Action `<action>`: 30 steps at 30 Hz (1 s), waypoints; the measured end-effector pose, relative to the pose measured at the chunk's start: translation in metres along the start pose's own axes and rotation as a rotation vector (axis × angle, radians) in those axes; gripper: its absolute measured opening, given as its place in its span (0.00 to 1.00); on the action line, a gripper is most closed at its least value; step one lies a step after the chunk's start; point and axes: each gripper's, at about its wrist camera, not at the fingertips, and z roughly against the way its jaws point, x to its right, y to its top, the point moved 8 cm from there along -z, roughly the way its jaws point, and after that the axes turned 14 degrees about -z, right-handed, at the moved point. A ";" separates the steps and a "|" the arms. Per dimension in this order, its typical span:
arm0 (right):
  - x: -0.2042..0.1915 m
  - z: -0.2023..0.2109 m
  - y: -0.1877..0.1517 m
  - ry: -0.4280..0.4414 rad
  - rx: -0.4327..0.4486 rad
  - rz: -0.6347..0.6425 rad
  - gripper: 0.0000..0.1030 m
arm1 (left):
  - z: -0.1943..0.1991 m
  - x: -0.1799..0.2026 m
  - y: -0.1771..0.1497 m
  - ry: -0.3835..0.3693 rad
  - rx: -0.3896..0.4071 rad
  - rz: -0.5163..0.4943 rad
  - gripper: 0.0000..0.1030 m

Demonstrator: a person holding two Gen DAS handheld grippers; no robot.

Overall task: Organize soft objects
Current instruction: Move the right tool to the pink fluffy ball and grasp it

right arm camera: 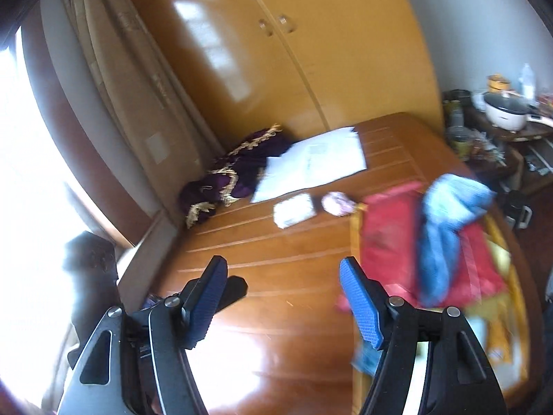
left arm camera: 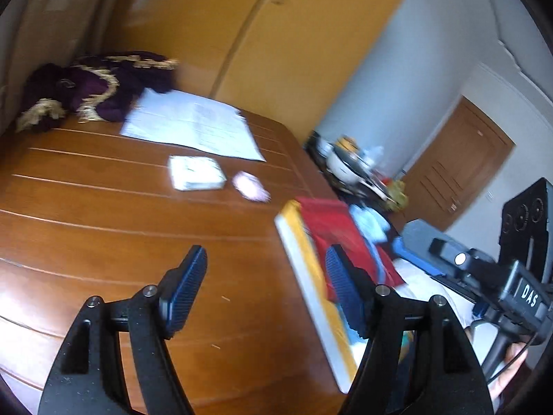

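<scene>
A red cloth (left arm camera: 331, 228) (right arm camera: 390, 228) lies spread on a yellow-edged mat (left arm camera: 311, 276) (right arm camera: 501, 339) at the right side of the wooden surface (left arm camera: 103, 228) (right arm camera: 276, 249). A light-blue cloth (left arm camera: 371, 223) (right arm camera: 446, 221) is draped over it. A purple cloth with gold fringe (left arm camera: 96, 86) (right arm camera: 238, 169) is bunched at the far corner. My left gripper (left arm camera: 266, 259) hovers open over bare wood beside the mat's edge. My right gripper (right arm camera: 283, 263) is open too, left of the red cloth, with nothing between its fingers. Both views are motion-blurred.
White papers (left arm camera: 193, 124) (right arm camera: 311, 162), a white packet (left arm camera: 195, 173) (right arm camera: 293, 211) and a small pink thing (left arm camera: 249, 186) (right arm camera: 337, 202) lie mid-surface. A wardrobe (right arm camera: 276, 52) stands behind. A cluttered side table with a rice cooker (right arm camera: 504, 114) is at the right.
</scene>
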 end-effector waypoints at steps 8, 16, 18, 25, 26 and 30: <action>-0.030 -0.105 0.063 -0.121 -0.031 -0.099 0.68 | 0.001 -0.093 0.027 0.130 0.006 0.087 0.69; 0.019 -0.205 0.086 -0.343 -0.064 -0.226 0.68 | -0.009 -0.127 0.032 0.145 -0.013 0.118 0.69; 0.039 -0.220 0.082 -0.388 -0.067 -0.271 0.63 | -0.013 -0.129 0.027 0.144 -0.029 0.121 0.69; 0.079 -0.244 0.077 -0.532 -0.048 -0.278 0.47 | -0.028 -0.129 0.022 0.157 -0.065 0.106 0.69; 0.079 -0.246 0.075 -0.541 -0.049 -0.260 0.47 | -0.031 -0.129 0.022 0.161 -0.072 0.104 0.69; 0.077 -0.250 0.071 -0.568 -0.048 -0.220 0.38 | -0.048 -0.131 0.023 0.182 -0.106 0.103 0.69</action>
